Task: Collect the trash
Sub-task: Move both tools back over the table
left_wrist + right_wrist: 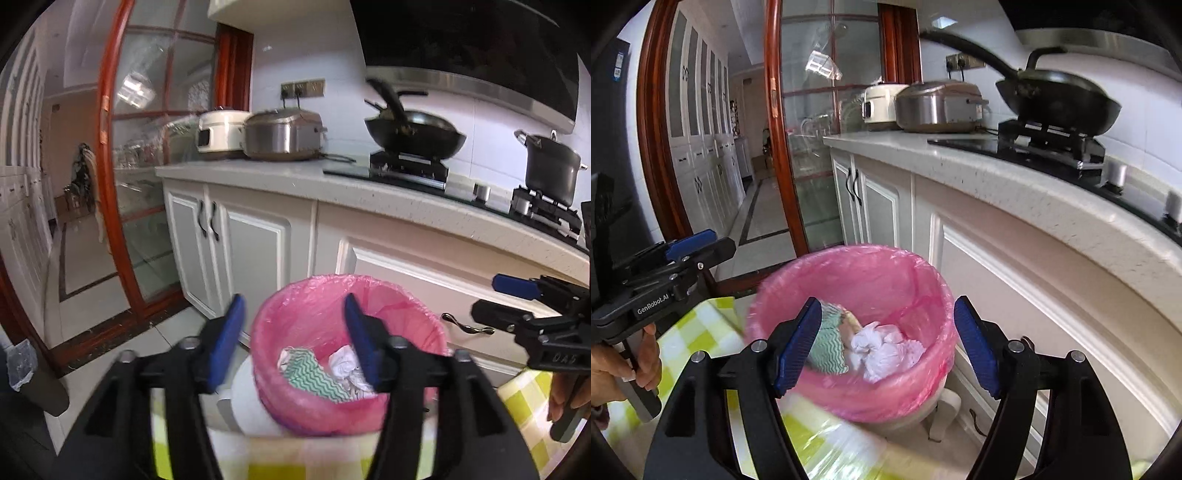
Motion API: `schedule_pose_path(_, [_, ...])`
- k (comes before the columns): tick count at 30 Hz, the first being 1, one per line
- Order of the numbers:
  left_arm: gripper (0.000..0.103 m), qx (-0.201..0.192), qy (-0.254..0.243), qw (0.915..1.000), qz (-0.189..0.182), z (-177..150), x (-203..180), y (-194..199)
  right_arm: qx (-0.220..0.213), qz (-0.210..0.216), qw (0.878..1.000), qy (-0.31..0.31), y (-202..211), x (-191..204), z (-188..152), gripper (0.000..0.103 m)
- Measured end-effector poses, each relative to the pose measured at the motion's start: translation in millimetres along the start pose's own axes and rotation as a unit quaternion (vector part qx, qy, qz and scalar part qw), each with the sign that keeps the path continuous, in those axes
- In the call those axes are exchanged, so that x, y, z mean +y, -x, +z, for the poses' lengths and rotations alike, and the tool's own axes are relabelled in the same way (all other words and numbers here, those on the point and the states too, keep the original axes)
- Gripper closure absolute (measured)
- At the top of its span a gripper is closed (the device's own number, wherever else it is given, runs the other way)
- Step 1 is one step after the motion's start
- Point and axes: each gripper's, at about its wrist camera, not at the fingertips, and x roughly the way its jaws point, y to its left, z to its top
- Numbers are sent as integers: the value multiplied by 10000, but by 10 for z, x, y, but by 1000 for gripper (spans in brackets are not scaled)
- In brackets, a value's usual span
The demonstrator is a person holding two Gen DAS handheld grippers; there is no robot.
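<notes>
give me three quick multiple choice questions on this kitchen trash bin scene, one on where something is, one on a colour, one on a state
1. Where does the crumpled white paper lie?
A. on the counter
B. inside the bin
C. on the floor

2. What colour is the bin liner?
A. black
B. blue
C. pink

3. How do the right gripper's jaws stand?
A. open and empty
B. shut on paper
C. shut on the liner

Answers:
1 B, the paper rests at the bottom of the bin beside a green zigzag cloth.
2 C, pink plastic lines the bin and folds over its rim.
3 A, the blue pads stand wide apart with nothing between them; the left gripper is likewise open.
</notes>
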Motion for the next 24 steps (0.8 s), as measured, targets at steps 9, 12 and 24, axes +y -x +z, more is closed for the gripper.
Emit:
schedule_pose_path(9, [5,12,-25,9994,333,-376,-114,1161,8,-37,10000,43,1074,475,-438,22])
schedule_pose_path(12, [5,54,31,9993,382,-591,-176,1510,125,-118,9998,-51,1371,595,-762,22])
schedule_pose_path(24, [5,463,343,9980,271,-1573,-298,2584,489,-436,9945,-816,2207,862,-1966,18])
